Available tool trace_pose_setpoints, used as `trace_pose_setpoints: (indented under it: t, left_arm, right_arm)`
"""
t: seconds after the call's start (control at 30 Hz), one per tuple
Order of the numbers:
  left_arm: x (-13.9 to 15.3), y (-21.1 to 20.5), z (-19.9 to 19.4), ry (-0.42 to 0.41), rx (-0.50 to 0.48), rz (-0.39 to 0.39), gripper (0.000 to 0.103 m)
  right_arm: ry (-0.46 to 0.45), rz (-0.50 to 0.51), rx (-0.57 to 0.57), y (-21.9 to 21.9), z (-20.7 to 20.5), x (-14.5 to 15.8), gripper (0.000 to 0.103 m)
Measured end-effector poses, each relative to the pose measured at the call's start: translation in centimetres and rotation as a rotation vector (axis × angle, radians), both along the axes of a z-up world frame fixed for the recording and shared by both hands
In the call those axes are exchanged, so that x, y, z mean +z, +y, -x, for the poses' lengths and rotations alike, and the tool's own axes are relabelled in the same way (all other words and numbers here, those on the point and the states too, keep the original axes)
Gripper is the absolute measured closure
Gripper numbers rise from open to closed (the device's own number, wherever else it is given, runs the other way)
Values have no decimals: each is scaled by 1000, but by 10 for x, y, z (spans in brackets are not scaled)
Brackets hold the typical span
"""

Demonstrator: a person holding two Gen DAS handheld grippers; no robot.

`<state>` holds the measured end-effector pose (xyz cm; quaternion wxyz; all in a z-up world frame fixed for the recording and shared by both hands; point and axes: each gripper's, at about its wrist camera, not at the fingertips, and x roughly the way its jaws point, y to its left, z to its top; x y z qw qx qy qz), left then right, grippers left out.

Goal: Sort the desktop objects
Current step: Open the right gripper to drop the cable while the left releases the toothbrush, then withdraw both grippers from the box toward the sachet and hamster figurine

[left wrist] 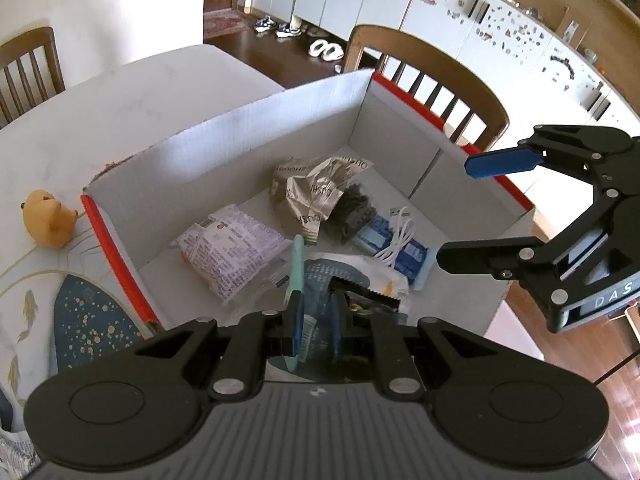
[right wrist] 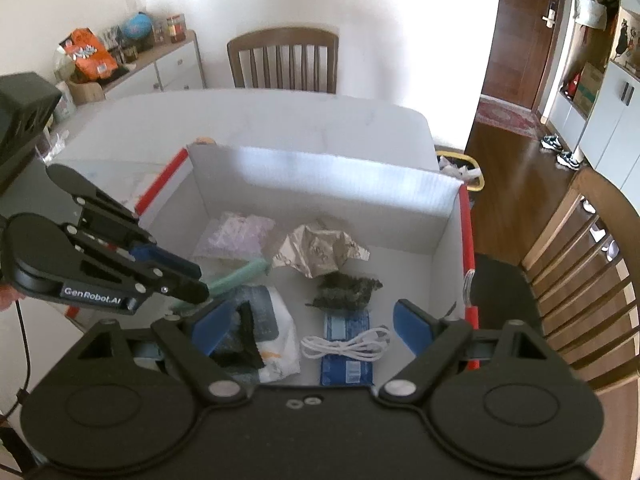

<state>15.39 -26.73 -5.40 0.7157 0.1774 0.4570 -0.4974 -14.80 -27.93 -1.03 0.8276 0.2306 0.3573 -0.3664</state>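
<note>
Desktop objects mostly lie in the cardboard box [right wrist: 320,172]; our left gripper [left wrist: 316,316] pinches a mint-green handle [left wrist: 298,264] at its six o'clock edge; right gripper [right wrist: 320,320] spread, empty; orange toy [left wrist: 48,218] remains outside.

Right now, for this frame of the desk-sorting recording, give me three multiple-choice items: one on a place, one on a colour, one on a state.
1. Where does the white cable lie?
A. On the blue packet in the box
B. On the table beside the box
C. On a chair seat

2. What colour is the slim handle in the left gripper?
A. Red
B. Mint green
C. Yellow

3. How does the right gripper stand?
A. Shut on the cable
B. Shut on the crumpled wrapper
C. Open, holding nothing

Key: 1 A, the coiled cable rests across the blue packet on the box floor. 2 B, the handle between the closed left jaws is pale green. 3 C, its blue pads stand wide apart above the box with nothing between them.
</note>
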Motion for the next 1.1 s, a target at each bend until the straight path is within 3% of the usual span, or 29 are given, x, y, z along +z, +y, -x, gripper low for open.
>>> trace_pose_setpoints:
  t: [0.43, 0.5, 0.57, 0.7, 0.83, 0.93, 1.03, 1.1]
  left_arm:
    - [17, 23, 10, -61, 32, 68, 90]
    - [19, 26, 12, -68, 35, 73, 79]
    - [20, 29, 14, -77, 33, 83, 42]
    - [25, 35, 22, -101, 17, 106, 38]
    - [30, 41, 26, -96, 10, 132, 21]
    - [33, 48, 30, -93, 7, 152, 18]
    - [35, 55, 34, -97, 18, 173, 3]
    - [38, 61, 36, -97, 33, 191, 0]
  right_arm:
    - [-52, 25, -23, 16, 2, 12, 11]
    - [-54, 29, -27, 18, 2, 14, 10]
    - [-59, 30, -35, 19, 3, 15, 9]
    - [-61, 30, -47, 22, 4, 17, 9]
    - [-64, 36, -48, 25, 4, 20, 9]
    - [-84, 46, -51, 28, 6, 24, 4]
    - [-99, 52, -59, 31, 7, 29, 2]
    - [-98, 57, -58, 32, 7, 31, 2]
